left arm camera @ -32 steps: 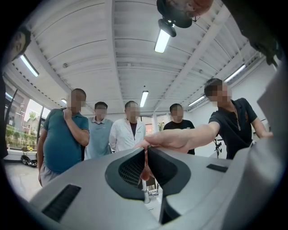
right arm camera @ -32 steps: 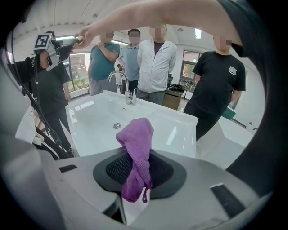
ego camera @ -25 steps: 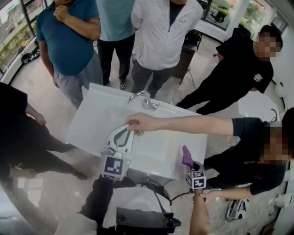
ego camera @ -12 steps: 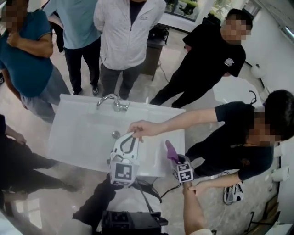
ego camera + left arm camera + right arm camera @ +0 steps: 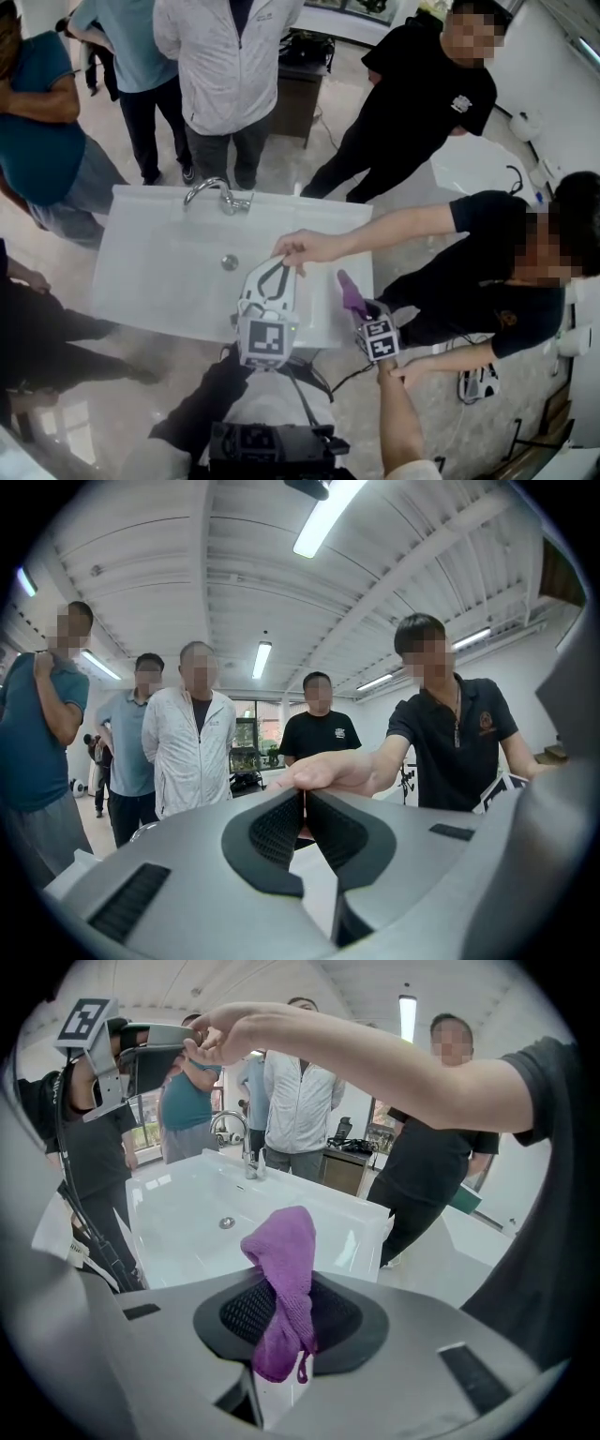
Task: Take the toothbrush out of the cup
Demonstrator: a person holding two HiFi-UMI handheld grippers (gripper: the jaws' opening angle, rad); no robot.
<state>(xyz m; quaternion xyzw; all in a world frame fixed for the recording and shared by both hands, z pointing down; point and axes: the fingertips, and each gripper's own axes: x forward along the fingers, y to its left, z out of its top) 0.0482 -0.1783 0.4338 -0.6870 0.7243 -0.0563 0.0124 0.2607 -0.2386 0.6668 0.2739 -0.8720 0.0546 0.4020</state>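
Change: left tool [image 5: 279, 266], tips closed together and pinched by another person's hand [image 5: 305, 248], has drifted across the sink [image 5: 150, 267] toward the right tool [image 5: 363, 315], which still clamps a purple cloth [image 5: 281, 1269] | Task: no toothbrush or cup in any view, so I judge it not begun | Writing: only square codes on the marker cubes [image 5: 263, 340]; the shirt logo [image 5: 481, 722] is too small to read

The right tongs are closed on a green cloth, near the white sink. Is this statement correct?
Not entirely. The cloth is purple, not green. The right gripper view shows the right tongs closed on it, near the white sink.
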